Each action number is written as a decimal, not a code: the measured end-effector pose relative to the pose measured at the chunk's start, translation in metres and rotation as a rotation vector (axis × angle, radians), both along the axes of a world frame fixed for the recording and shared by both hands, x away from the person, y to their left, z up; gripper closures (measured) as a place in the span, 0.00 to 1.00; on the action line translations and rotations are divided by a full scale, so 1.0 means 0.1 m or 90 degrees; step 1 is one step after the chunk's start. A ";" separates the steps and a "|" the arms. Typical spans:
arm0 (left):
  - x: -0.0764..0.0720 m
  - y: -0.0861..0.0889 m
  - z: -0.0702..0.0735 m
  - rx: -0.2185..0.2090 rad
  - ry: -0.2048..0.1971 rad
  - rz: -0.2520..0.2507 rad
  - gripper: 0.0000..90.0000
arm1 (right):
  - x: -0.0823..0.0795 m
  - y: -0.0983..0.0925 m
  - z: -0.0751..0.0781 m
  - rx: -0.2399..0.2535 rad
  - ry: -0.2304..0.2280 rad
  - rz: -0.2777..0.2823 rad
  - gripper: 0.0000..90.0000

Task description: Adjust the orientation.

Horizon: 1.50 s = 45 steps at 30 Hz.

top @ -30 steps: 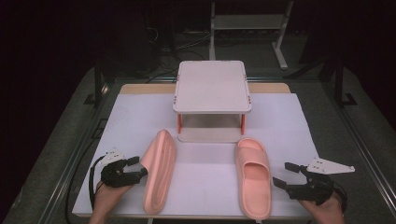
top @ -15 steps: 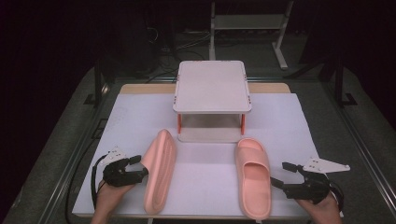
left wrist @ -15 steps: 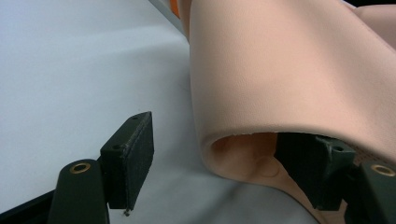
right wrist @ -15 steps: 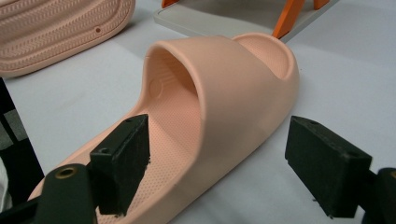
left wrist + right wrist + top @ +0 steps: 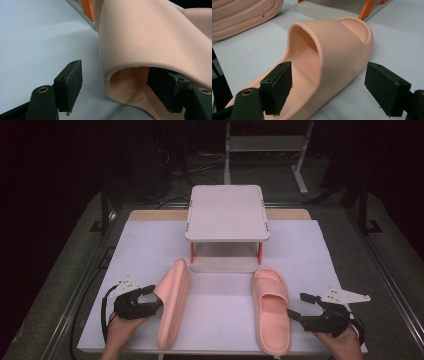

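Two pink slide slippers lie on the white table cover. The left slipper (image 5: pixel 172 307) stands tilted on its side edge, its sole toward the middle. My left gripper (image 5: pixel 156 296) is at its left, open: in the left gripper view the strap (image 5: pixel 150 40) of the slipper sits between the jaws, one jaw under the strap, the other a gap away outside it. The right slipper (image 5: pixel 270 307) lies flat, sole down. My right gripper (image 5: pixel 298 305) is open beside it, one jaw over the footbed and one outside the strap (image 5: pixel 342 45), touching neither.
A small white two-level rack (image 5: pixel 227 212) with orange legs stands behind the slippers at the table's middle. The white cover (image 5: pixel 140 245) spans the table, with dark floor and cables beyond its edges. The person's hands enter at the bottom corners.
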<state>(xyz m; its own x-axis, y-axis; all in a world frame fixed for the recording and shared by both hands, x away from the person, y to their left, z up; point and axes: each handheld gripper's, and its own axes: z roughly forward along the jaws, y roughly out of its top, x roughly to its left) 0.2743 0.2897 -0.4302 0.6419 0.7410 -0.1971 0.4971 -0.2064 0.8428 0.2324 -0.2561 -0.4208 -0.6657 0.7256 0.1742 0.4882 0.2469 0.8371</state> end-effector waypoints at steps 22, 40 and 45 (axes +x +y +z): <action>0.12 -0.18 -0.01 -0.035 -0.002 0.015 0.30 | -0.04 -0.02 0.02 0.009 -0.006 -0.003 0.24; 0.11 -0.29 -0.02 -0.025 0.000 -0.015 0.21 | -0.03 0.01 0.03 0.021 0.007 0.009 0.24; 0.09 -0.37 -0.01 -0.014 -0.008 -0.034 0.20 | -0.01 0.05 0.02 0.018 0.011 0.018 0.25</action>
<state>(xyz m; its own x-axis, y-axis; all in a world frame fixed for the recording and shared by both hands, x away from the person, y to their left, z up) 0.2837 0.2529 -0.4317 0.6829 0.7011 -0.2050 0.4756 -0.2138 0.8533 0.2316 -0.2506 -0.4187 -0.6822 0.7018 0.2054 0.4956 0.2372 0.8355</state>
